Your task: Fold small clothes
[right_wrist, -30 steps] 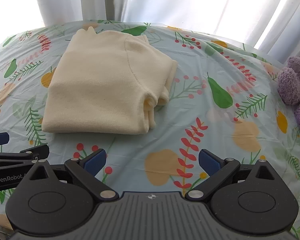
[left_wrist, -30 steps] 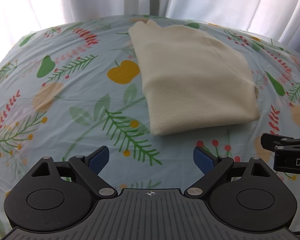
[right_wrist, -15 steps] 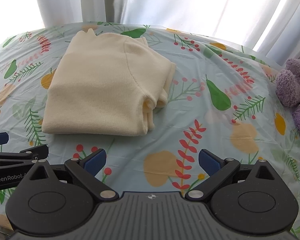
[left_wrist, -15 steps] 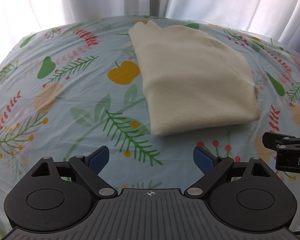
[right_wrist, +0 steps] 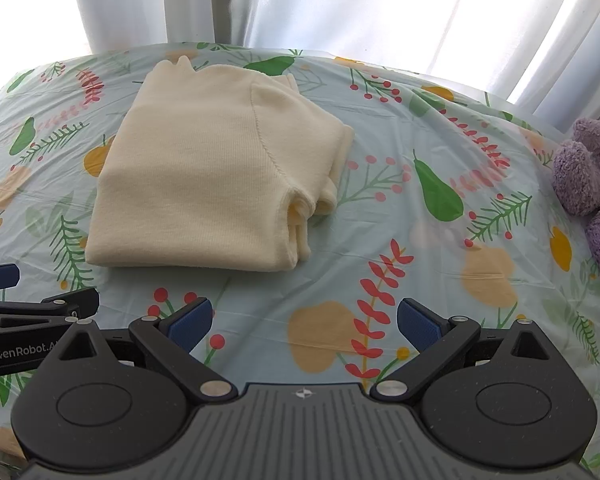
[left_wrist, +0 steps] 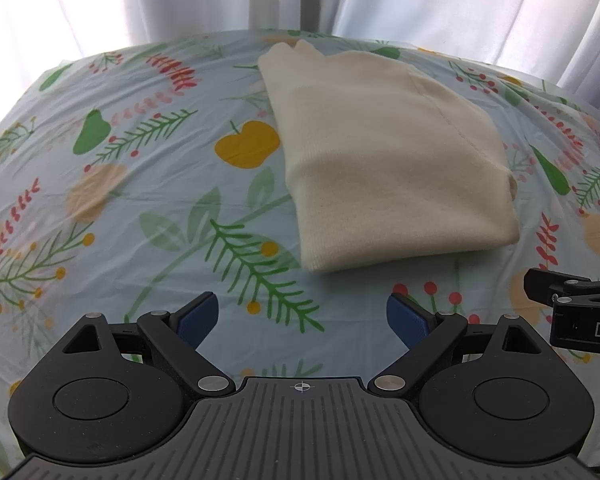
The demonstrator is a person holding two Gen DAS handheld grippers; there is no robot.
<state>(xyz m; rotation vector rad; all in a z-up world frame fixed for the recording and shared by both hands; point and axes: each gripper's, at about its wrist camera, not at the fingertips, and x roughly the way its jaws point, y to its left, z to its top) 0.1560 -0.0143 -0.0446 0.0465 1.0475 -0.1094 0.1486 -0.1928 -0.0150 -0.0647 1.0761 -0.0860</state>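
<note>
Little has shifted since a second ago: I hold left gripper [left_wrist: 300, 316] and right gripper [right_wrist: 305, 318] with jaws apart, empty, short of the cream garment [right_wrist: 216, 176], which lies folded mid-tablecloth [right_wrist: 440, 280] toward its far edge, so folding looks done.

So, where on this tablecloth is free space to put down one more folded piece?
The widest bare patch lies left of the cream garment, out to the tablecloth edge. Another lies between the garment and the purple plush toy. The near strip is crowded: left gripper and right gripper both hover there, jaws open.
</note>
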